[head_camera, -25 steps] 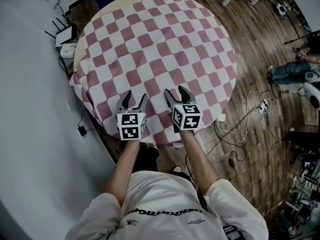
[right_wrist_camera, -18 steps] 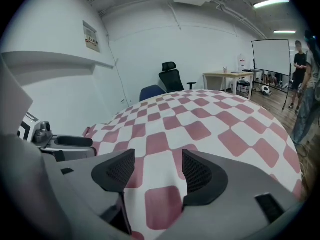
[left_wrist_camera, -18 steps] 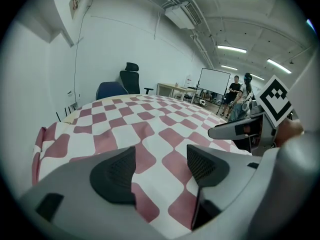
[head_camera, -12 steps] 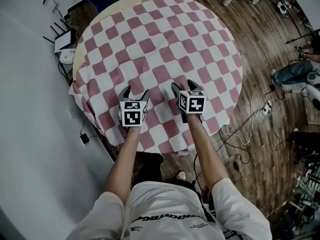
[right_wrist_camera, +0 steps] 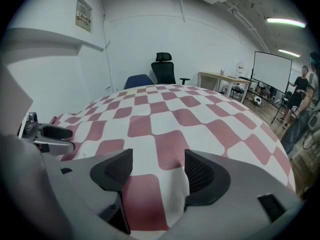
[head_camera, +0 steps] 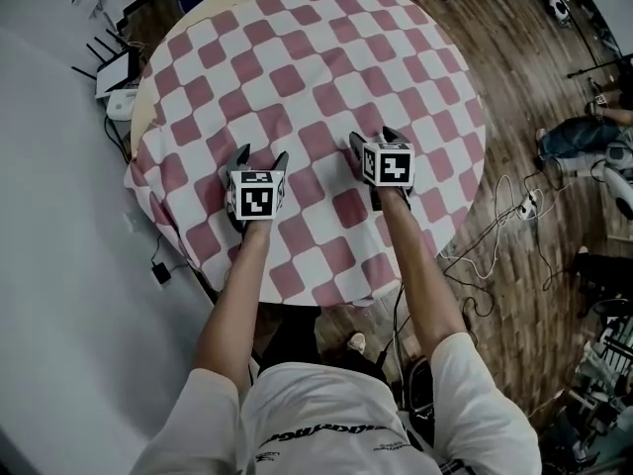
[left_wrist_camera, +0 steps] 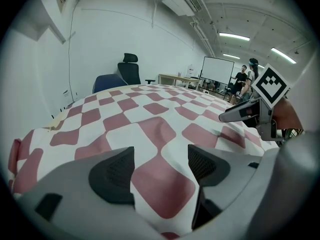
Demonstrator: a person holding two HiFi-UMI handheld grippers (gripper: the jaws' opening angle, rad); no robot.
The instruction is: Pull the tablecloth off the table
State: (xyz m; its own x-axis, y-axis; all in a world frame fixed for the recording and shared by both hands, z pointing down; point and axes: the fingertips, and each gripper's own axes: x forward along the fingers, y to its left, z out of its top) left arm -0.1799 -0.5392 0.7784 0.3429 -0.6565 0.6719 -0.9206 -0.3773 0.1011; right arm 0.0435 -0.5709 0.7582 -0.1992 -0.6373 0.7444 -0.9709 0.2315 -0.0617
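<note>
So I'm standing over a round worktop (left_wrist_camera: 56,122), and the pink-and-white checked tablecloth (head_camera: 297,77) is lying spread across nearly all of it, hanging over the near edge at the bottom centre of the head view. Only a tan sliver of bare top is peeking out at the cloth's left side. A dark wood floor (head_camera: 514,97) is running down the right of the frame with cables (head_camera: 495,236) trailing across it. A white wall (head_camera: 59,265) is filling the left, and a router (head_camera: 117,67) with antennas is sitting at the upper left.

My left tongs (head_camera: 262,156) and right tongs (head_camera: 373,139) are side by side, right down at the near part of the cloth. Both have just been opening and are spread wide, not pinching anything. A soft ridge of cloth is humping up between the pads of each.

Stuff the head view isn't giving me: the left gripper view is showing a black office chair (left_wrist_camera: 129,71) past the far edge, a whiteboard (left_wrist_camera: 216,69), people (left_wrist_camera: 242,79) standing at the right, and strip lights (left_wrist_camera: 234,36) overhead. The right gripper view is adding a framed picture (right_wrist_camera: 84,14) high on the wall and a desk (right_wrist_camera: 220,79). Only the head view is showing my arms and the floor.
</note>
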